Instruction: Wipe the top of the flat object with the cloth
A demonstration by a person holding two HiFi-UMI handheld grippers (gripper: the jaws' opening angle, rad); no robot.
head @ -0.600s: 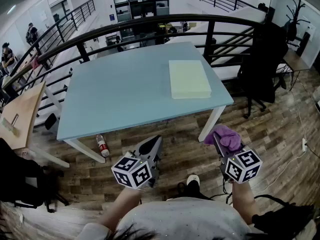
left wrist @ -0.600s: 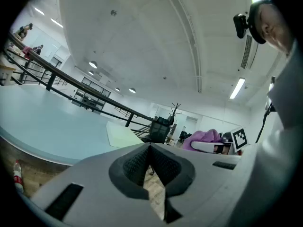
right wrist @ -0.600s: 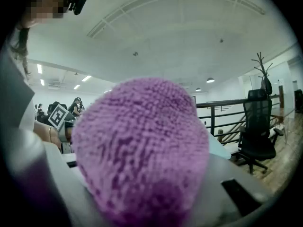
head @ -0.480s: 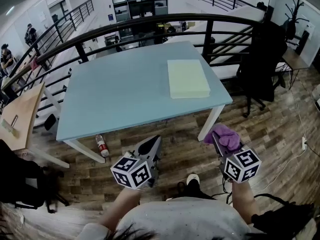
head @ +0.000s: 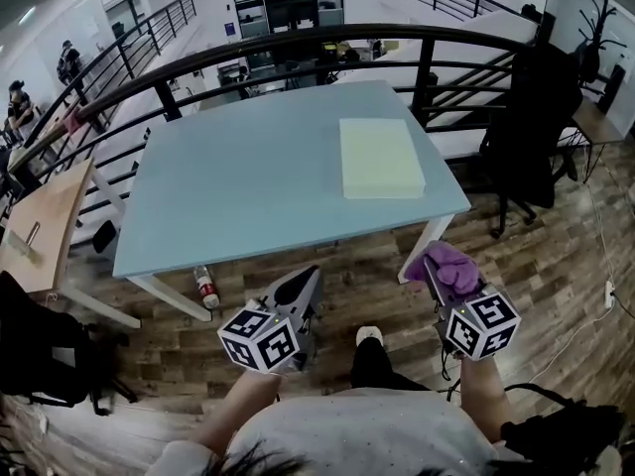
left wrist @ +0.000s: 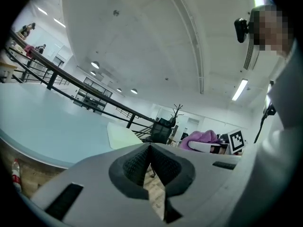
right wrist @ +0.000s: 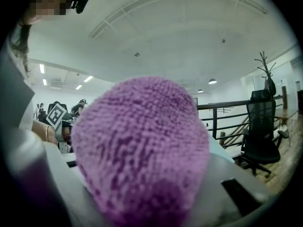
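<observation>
Seen from the head view: left gripper (head: 301, 284) and right gripper (head: 434, 266) held side by side over the wooden floor (head: 357, 286). Both short of the near edge of the pale blue worktop (head: 248, 186), neither touching it, both pointing roughly toward it.

Left fingers (left wrist: 134, 165) pressed together at the tips, with nothing pinched (only a sliver of floor showing through the small gap lower down).

Right fingers pinching a bunched purple cloth (right wrist: 142, 150), bulging upward, filling most of the right gripper view and hiding the tips. Cloth in the air, clear of the worktop, just off its near right corner.

Flat object (head: 381, 158), a pale yellow-green slab, lying flat on the far right part of the worktop. Its right side close to the worktop's right edge, well apart from both grippers and from the cloth.

On the floor under the worktop's near left side, a plastic bottle (head: 206, 288) lying on its side. Behind the worktop, a dark curved railing (head: 298, 48). Off to the right, beside the railing, a black office chair (head: 531, 117).
</observation>
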